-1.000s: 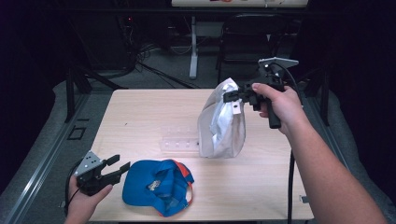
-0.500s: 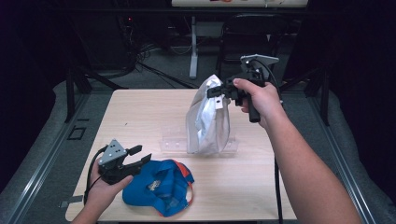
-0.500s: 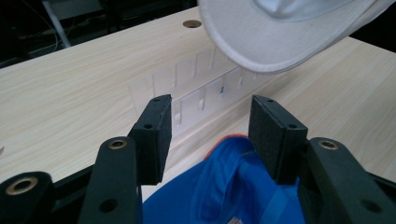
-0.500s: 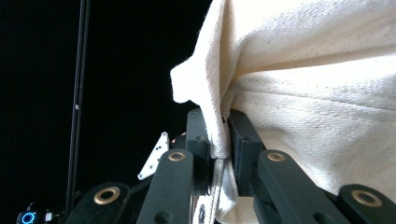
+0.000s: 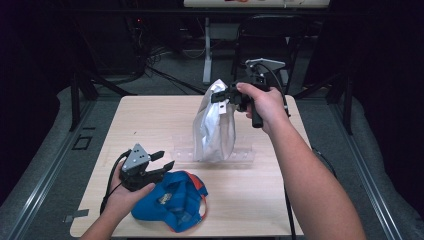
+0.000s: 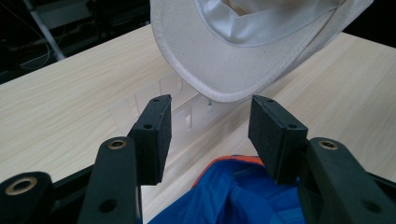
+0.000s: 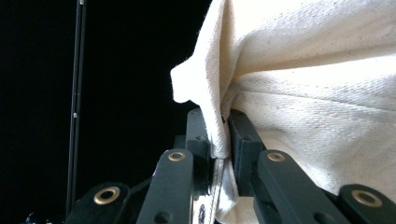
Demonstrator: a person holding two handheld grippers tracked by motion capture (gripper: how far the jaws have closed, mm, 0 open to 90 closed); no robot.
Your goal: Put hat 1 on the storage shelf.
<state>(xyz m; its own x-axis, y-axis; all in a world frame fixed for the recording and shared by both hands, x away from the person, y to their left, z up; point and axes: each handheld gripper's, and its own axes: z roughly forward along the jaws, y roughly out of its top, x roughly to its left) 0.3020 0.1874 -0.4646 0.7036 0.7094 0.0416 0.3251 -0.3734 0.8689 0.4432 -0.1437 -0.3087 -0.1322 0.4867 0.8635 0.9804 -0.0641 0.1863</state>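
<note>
A white cap (image 5: 215, 125) hangs by its edge from my right gripper (image 5: 216, 96), which is shut on the fabric above the table's far middle. In the right gripper view the cloth (image 7: 317, 93) is pinched between the pads of the right gripper (image 7: 222, 135). A blue cap with orange trim (image 5: 172, 202) lies at the table's near edge. My left gripper (image 5: 165, 161) hovers just left of and above it, open. Its jaws have just been closing a little, with nothing between them. In the left gripper view, the left gripper (image 6: 210, 126) faces the white cap's brim (image 6: 243, 46), with the blue cap (image 6: 233, 196) below.
A clear plastic rack (image 5: 240, 156) lies flat on the wooden table (image 5: 150, 120) under the hanging white cap; the rack (image 6: 154, 100) also appears ahead of the left jaws. Beyond the table are a chair, stands and cables on the floor.
My left gripper moved right and up, from the table's near-left corner to the blue cap. My right gripper carried the white cap leftward over the rack.
</note>
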